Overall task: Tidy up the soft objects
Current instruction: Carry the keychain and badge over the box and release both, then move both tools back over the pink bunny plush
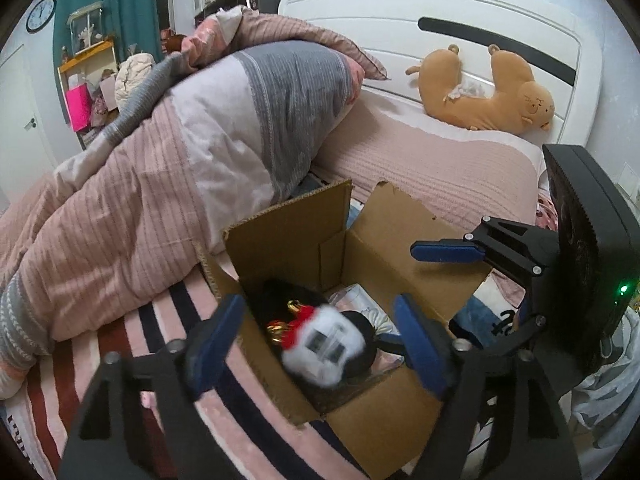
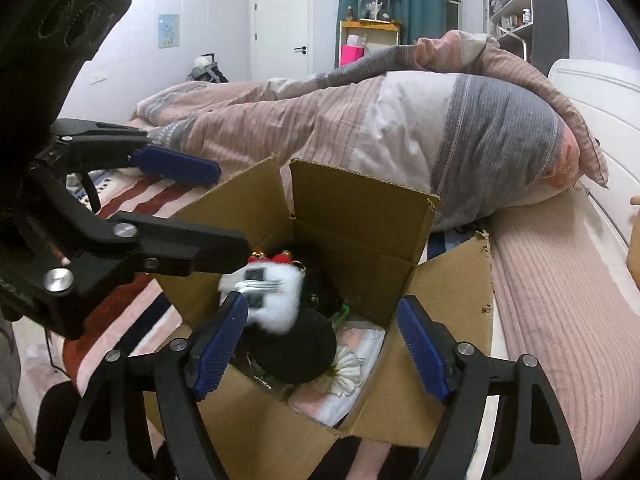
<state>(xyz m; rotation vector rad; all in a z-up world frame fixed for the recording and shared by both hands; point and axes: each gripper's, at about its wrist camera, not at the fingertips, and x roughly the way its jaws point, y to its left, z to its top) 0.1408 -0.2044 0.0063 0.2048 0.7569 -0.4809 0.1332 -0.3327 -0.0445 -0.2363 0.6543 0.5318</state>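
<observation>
I see an open brown cardboard box (image 1: 372, 268) sitting on a bed, on a pink blanket with dark and red stripes (image 1: 132, 360). Inside the box is a black and white plush toy with a red bow and gold bells (image 1: 320, 344); it appears blurred in both views, so I cannot tell whether it is at rest. It lies over pale fabric items at the bottom of the box.

My left gripper (image 1: 320, 344) hovers above the near edge of the box, its blue-padded jaws spread wide. The plush sits in the gap between them, but neither pad presses on it. My right gripper (image 2: 320, 344) is likewise spread apart over the box; from its own camera the toy's white part overlaps the left blue pad, and I cannot tell whether they touch. The right pad is clear of it. Nothing is pinched by either tool.

Beyond the box lies a rumpled pink and grey quilt (image 1: 192, 152). A tan plush bear (image 1: 488, 92) rests well apart against the white headboard (image 1: 360, 12).
</observation>
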